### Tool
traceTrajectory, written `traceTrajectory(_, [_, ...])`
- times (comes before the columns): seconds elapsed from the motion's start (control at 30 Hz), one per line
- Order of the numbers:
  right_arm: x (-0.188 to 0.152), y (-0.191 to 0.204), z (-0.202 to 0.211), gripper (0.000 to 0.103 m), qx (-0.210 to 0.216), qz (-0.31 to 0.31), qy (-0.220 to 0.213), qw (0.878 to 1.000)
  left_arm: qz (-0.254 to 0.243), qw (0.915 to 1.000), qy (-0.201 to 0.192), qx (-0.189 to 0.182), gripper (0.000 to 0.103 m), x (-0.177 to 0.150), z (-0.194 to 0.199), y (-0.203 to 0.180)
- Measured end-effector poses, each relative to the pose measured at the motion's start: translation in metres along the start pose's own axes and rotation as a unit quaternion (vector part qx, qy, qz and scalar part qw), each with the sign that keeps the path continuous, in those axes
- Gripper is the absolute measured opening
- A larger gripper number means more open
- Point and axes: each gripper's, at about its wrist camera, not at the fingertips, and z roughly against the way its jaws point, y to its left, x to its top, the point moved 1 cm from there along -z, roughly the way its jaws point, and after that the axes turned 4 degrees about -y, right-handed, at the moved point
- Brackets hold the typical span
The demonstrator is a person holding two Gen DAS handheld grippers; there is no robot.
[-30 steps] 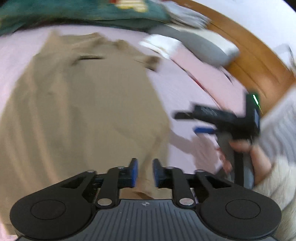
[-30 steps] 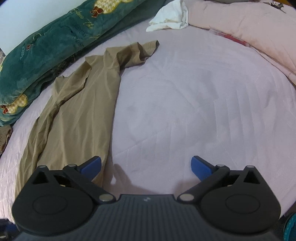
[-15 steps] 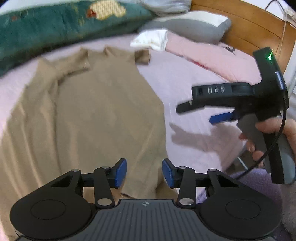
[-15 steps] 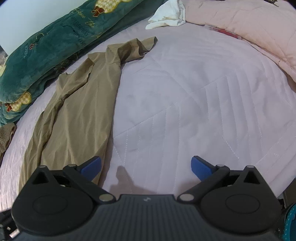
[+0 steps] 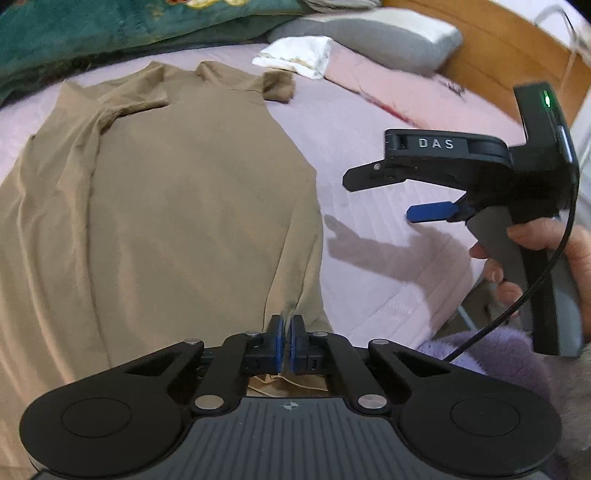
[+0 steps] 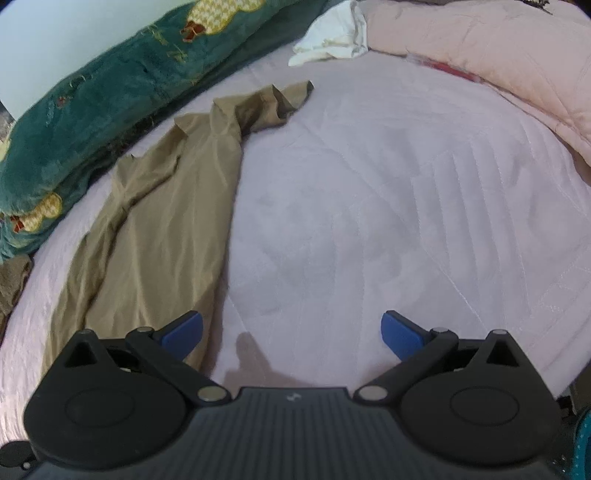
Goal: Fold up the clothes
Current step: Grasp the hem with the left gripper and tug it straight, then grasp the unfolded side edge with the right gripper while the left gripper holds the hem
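Two grippers work at the near edge of the bed. The left gripper [image 5: 286, 341] has its blue pads pressed together on the near hem of the tan shirt [image 5: 177, 206]; a small ridge of cloth rises just beyond the pads, so the fabric is pinched and not only touched. I judge that this corner is taken so it can be lifted and carried over for a fold.

The right gripper [image 6: 291, 332] has its jaws spread wide with nothing between them. It hangs over bare sheet, to the right of the shirt's right edge, and its left pad [image 6: 183, 332] is just beside that edge. In the left wrist view the same tool is held by a hand [image 5: 532, 258] above the bed, well clear of the cloth and throwing a shadow on the sheet. Probably it waits to take a second point of the hem, because one grip alone would let the thin cloth sag and twist.

The shirt lies lengthwise, hem near and collar far, mostly flat but with long wrinkles; its far right sleeve [image 6: 280, 101] is crumpled. It rests on the pink quilted sheet [image 6: 406, 192]. Along the far left side lies a green blanket [image 6: 110, 96]. At the far end there is a white cloth [image 6: 332, 33], and to its right a pink quilt [image 6: 480, 55].
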Motion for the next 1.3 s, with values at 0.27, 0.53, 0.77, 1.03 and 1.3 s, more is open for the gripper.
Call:
traceTrajectory(0.27, [0.068, 0.012, -0.032, 0.103, 0.022, -0.034, -0.006, 0.999, 0.058, 0.9977, -0.034, -0.005, 0.004, 0.007, 0.032, 0.035])
traceTrajectory(0.53, [0.074, 0.028, -0.067, 0.103, 0.026, -0.045, 0.013, 0.999, 0.132, 0.9879, -0.07, 0.04, 0.004, 0.009, 0.071, 0.102])
traceTrajectory(0.77, [0.071, 0.043, -0.078, 0.103, 0.017, -0.016, 0.022, 0.999, 0.142, 0.9875, -0.009, 0.067, 0.009, -0.016, 0.073, 0.148])
traceTrajectory(1.03, [0.113, 0.048, -0.083, 0.103, 0.006, -0.002, -0.009, 1.0, 0.124, 0.9861, -0.093, 0.061, 0.013, 0.022, 0.095, 0.138])
traceTrajectory(1.3, [0.18, 0.012, -0.132, 0.103, -0.03, -0.094, -0.053, 0.994, 0.086, 0.9947, -0.056, 0.006, 0.016, 0.034, 0.045, 0.11])
